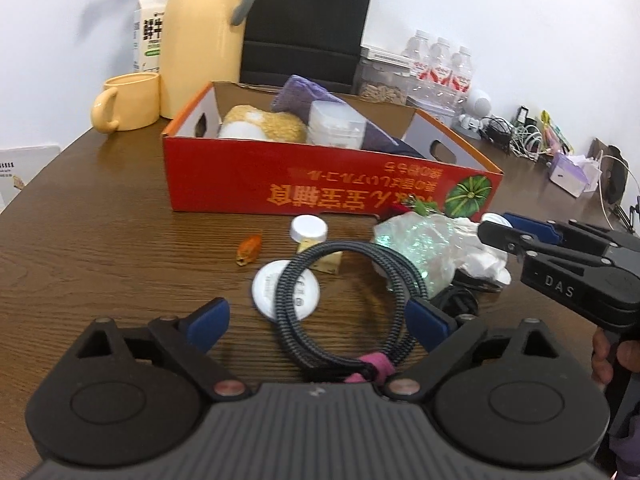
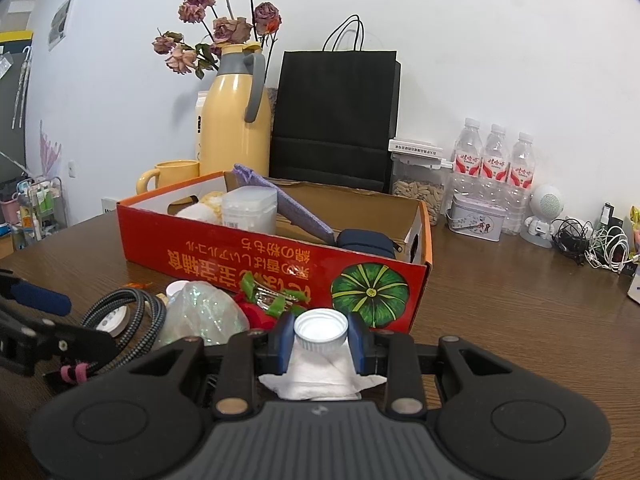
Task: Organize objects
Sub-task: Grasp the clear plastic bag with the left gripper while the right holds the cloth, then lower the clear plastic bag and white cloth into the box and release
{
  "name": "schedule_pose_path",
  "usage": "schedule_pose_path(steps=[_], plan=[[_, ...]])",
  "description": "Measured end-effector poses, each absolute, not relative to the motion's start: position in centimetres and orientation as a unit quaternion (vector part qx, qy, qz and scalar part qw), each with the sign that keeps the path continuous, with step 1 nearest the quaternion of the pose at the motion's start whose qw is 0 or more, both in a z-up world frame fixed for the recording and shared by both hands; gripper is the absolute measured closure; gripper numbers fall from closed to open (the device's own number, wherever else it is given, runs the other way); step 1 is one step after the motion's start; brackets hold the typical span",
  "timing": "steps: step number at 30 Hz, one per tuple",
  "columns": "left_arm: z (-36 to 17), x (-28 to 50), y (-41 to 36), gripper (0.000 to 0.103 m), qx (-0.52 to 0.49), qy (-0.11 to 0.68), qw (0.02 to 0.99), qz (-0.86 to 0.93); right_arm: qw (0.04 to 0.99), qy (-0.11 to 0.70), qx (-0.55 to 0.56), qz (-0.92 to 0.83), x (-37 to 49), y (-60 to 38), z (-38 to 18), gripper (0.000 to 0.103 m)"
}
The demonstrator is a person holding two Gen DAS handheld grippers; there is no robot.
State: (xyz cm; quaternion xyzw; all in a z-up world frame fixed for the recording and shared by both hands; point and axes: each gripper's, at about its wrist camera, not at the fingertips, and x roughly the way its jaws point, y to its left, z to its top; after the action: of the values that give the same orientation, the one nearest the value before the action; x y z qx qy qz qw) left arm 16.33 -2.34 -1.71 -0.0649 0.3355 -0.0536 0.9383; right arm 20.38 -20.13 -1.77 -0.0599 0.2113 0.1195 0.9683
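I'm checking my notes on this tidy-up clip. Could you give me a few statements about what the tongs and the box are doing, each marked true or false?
1. The right tongs are shut on a white bottle cap. True.
2. The left tongs are clamped tight on the braided cable. False: they stand wide open, with the coiled cable lying on the table between them.
3. The red box already holds a plush toy and a purple cloth. True.
4. The yellow mug sits inside the red box. False: it stands on the table outside it, beside the yellow jug.
5. Three water bottles stand by the wall. True.
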Motion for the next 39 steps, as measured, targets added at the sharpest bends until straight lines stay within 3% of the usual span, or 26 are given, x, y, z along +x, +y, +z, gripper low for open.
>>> schedule_pose_path(steps=[12,23,24,26,27,28,31,39], plan=[[-1.1,16.4,-2.2,0.006,-0.056,0.323,0.943,-0.063,0.969,0.209,-0.065,0.110,20.2,-20.2,-1.8,0.075],[0.2,20.9,-8.5,0.003,0.038,0.319,0.938,-0.130,0.976,0.196,-0.033,0.089,20.0,-21.7,-1.2,0.075],[0.0,21.5,-8.8,0.006,0.037,0.325,0.936,-0.133,0.976,0.197,-0.030,0.089,20.1,-21.8,-1.2,0.075],[-0.6,22.4,-9.0,0.026,0.030,0.335,0.931,-0.139,0.976,0.197,-0.028,0.092,20.1,-21.9,-1.2,0.075],[-0.9,22.5,-9.0,0.049,0.025,0.338,0.930,-0.145,0.976,0.197,-0.029,0.094,20.0,-21.8,-1.2,0.075],[-1.1,22.5,-8.9,0.057,0.019,0.340,0.928,-0.150,0.975,0.197,-0.029,0.095,20.1,-21.8,-1.3,0.075],[-1.0,22.0,-8.4,0.065,0.000,0.331,0.931,-0.154,0.975,0.198,-0.027,0.099,20.1,-21.8,-1.3,0.075],[1.5,20.6,-6.7,0.070,-0.031,0.281,0.949,-0.138,0.975,0.193,-0.029,0.103,20.0,-21.6,-1.1,0.075]])
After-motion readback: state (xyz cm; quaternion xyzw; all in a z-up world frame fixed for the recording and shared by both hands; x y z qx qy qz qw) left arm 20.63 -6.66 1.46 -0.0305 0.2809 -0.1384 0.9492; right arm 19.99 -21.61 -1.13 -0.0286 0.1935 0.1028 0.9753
